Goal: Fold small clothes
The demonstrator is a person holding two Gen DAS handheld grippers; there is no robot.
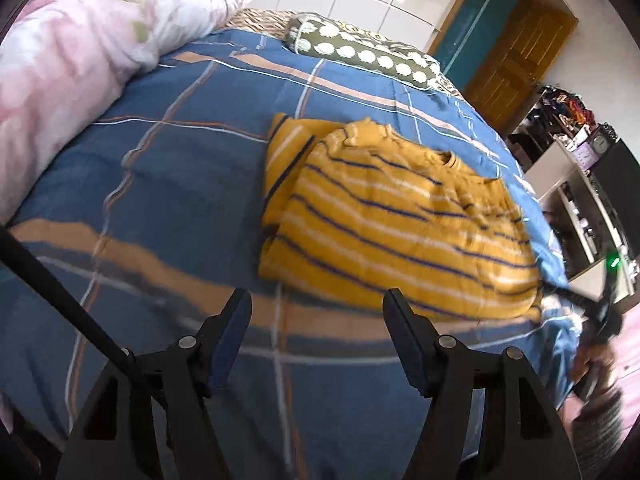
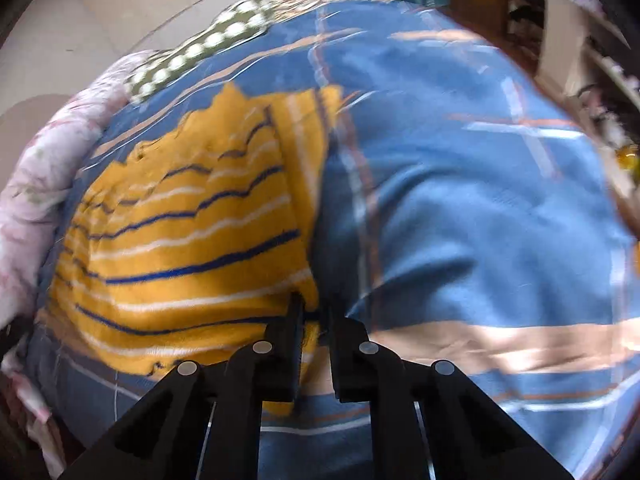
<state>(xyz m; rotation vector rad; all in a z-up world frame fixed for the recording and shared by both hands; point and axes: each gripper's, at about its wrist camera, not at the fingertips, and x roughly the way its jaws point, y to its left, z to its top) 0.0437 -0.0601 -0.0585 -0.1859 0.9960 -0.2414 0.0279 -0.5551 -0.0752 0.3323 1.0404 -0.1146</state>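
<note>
Sweater [image 1: 400, 220] front and centre, everyone: a small mustard-yellow knit with navy and white stripes, lying folded on the blue plaid bedsheet [image 1: 180, 184]. One sleeve is tucked under along its left side in the left wrist view, and the collar is pointing toward the far end of the bed.

The left gripper [image 1: 318, 320] is hovering over bare sheet, just short of the near hem. Its jaws are standing well apart, released, with only plaid fabric showing between them. Nothing is being held there.

Over to the right gripper [image 2: 314, 312], and this one is looking clenched: the two fingers are sitting close together with only a narrow slit between them. It is working right at the sweater's near right corner, with the left fingertip lying against the yellow knit. The picture is smeared with blur, so whether a fold of knit is actually caught in that slit I cannot tell. In the left wrist view the same tool is showing as a dark blurred shape with a green light at the bed's right edge, a hand [image 1: 596, 376] wrapped around it.

Around the scene, a pink floral quilt [image 1: 80, 56] is bunching along the far left side of the bed, a green pillow [image 1: 360, 52] with white dots is lying across the head end, and a wooden door [image 1: 516, 60] is standing beyond it, with cluttered shelves [image 1: 572, 128] to the right.
</note>
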